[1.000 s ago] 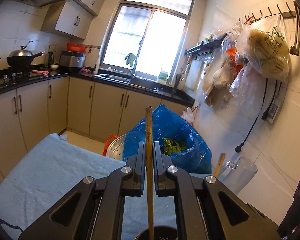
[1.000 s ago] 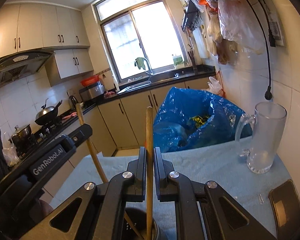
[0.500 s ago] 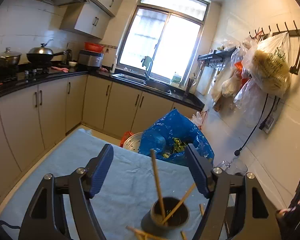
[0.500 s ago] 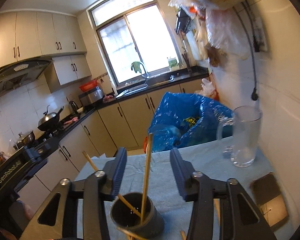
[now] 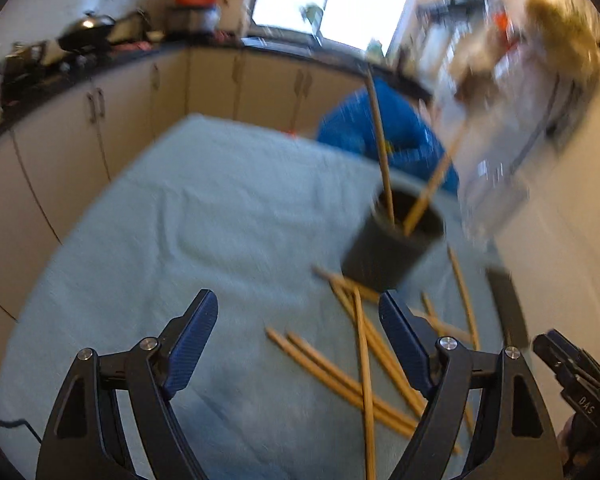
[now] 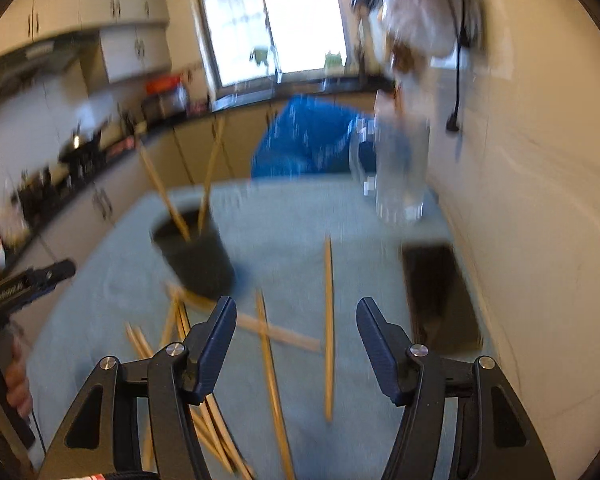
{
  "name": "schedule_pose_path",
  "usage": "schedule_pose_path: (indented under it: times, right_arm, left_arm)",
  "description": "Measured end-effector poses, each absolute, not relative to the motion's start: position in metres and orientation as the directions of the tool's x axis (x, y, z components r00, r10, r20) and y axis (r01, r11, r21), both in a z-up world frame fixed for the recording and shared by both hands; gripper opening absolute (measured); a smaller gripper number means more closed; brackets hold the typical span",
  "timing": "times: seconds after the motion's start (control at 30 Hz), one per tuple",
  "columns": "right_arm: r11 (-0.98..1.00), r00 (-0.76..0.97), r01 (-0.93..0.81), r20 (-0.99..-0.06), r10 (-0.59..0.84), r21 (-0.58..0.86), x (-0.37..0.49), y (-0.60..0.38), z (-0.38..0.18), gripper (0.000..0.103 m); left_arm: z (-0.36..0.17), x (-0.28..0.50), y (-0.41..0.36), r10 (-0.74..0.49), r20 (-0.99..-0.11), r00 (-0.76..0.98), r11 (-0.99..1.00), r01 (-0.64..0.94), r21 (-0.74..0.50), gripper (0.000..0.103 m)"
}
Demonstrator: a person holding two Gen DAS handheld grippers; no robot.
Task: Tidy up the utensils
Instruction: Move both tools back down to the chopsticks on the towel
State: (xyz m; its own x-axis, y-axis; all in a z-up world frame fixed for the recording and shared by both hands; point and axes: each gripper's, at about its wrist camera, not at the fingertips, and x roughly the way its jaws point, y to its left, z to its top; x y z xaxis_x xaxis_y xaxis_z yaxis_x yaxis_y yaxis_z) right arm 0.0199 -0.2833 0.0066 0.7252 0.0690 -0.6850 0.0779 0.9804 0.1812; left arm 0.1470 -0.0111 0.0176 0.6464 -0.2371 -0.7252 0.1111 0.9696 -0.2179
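Two chopsticks (image 5: 384,148) stood in the dark holder (image 5: 392,246) at the far right of the cloth (image 5: 204,216); many more (blurred) lay scattered near it, so most sorting remained. The left gripper (image 5: 298,336) and right gripper (image 6: 296,336) hung empty, jaws apart; a second earlier each was clamped on a chopstick above the holder

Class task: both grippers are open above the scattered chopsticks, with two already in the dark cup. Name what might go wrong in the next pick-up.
1. The loose chopsticks lie crossed and overlapping on the cloth, so closing on one may drag or lift others.
2. The dark cup stands right beside the pile; a sweeping right gripper or left gripper might tip it.
3. The glass mug stands near the wall and could be knocked.
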Motion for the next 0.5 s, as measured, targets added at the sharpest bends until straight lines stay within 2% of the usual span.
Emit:
schedule_pose_path:
  times: [0.07,0.17,0.33,0.4,0.5]
  right_arm:
    - [0.978,0.677,0.047,-0.727,0.118,0.203,0.024,-0.282,-0.012,0.066]
    - [0.976,0.614,0.021,-0.773,0.159,0.217,0.036,-0.276,-0.035,0.052]
    - [0.972,0.519,0.018,-0.833,0.193,0.236,0.072,-0.272,-0.061,0.046]
    - [0.977,0.491,0.035,-0.855,0.165,0.209,0.089,-0.271,-0.070,0.040]
    - [0.986,0.477,0.032,-0.869,0.127,0.162,0.106,-0.265,-0.074,0.040]
  left_arm:
    - [0.004,0.150,-0.028,-0.241,-0.760,0.603,0.971,0.147,-0.191,0.081]
    - [-0.011,0.154,-0.051,-0.237,-0.797,0.556,0.968,0.205,-0.145,0.079]
    - [-0.037,0.171,-0.077,-0.158,-0.858,0.488,0.971,0.236,-0.044,0.076]
    - [-0.043,0.183,-0.083,-0.142,-0.879,0.455,0.972,0.233,-0.036,0.063]
    - [-0.055,0.195,-0.084,-0.148,-0.905,0.399,0.970,0.237,-0.054,0.053]
